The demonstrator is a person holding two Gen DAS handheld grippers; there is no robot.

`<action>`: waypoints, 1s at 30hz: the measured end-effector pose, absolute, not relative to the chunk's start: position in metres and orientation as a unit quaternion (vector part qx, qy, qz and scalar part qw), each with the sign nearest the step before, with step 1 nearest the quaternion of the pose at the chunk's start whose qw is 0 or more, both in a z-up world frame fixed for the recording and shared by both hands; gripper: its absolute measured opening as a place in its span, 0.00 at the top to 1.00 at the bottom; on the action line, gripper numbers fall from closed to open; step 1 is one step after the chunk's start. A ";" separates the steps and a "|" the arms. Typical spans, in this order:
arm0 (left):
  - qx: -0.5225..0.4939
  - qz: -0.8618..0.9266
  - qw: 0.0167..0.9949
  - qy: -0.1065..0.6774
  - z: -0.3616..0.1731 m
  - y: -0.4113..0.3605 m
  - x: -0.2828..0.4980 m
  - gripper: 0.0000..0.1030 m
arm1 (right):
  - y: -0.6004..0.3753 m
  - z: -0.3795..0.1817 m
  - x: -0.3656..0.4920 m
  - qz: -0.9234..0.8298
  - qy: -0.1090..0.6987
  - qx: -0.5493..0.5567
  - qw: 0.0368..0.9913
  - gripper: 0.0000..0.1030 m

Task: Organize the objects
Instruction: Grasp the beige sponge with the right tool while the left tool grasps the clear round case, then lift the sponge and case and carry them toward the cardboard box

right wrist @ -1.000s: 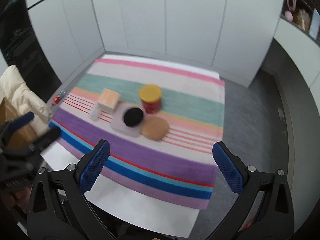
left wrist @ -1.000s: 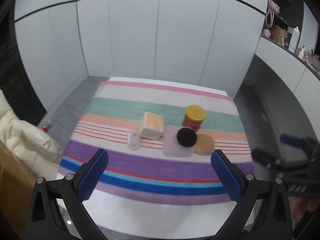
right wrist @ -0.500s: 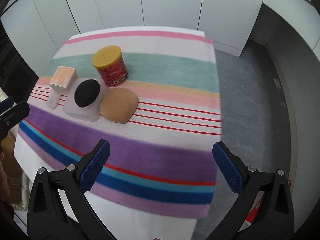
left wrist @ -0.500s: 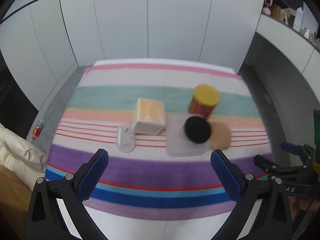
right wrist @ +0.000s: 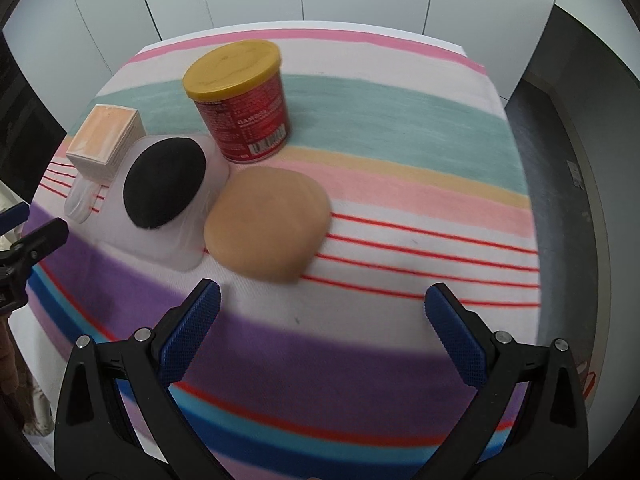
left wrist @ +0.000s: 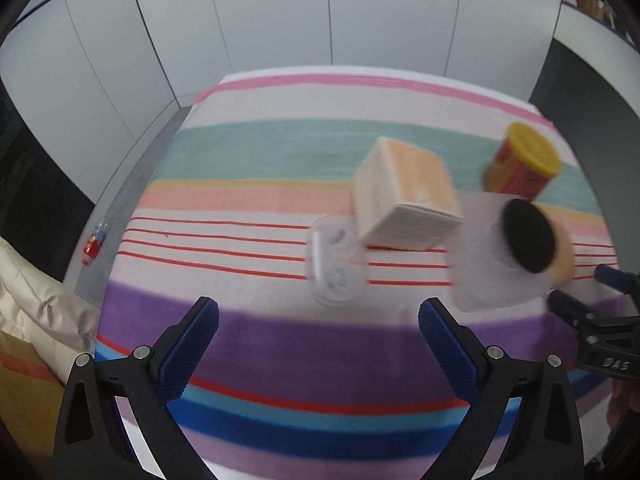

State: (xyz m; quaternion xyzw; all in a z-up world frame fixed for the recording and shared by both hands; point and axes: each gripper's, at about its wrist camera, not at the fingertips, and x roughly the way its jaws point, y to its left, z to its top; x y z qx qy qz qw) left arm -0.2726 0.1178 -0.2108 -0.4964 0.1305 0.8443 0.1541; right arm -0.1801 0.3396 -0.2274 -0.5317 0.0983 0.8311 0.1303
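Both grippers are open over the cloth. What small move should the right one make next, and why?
Probably ease the right gripper forward and down toward the tan pad. It lies nearest, straight ahead between the open fingers, with nothing on top of it, while the can and black disc sit farther back.

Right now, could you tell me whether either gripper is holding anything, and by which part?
Nothing is held. The left gripper and the right gripper are both open above the striped cloth, short of the objects.
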 end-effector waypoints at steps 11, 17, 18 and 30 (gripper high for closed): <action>-0.504 0.841 0.161 0.116 -0.231 0.127 -0.305 0.26 | 0.334 -0.229 -0.200 0.846 0.077 -0.510 0.133 0.05; -0.505 0.839 0.168 0.110 -0.228 0.136 -0.302 0.62 | 0.328 -0.223 -0.209 0.857 0.062 -0.499 0.113 0.34; -0.507 0.839 0.167 0.108 -0.227 0.136 -0.302 0.62 | 0.326 -0.222 -0.210 0.858 0.059 -0.499 0.110 0.35; -0.506 0.841 0.163 0.095 -0.206 0.138 -0.285 0.62 | 0.333 -0.211 -0.198 0.853 0.070 -0.503 0.118 0.37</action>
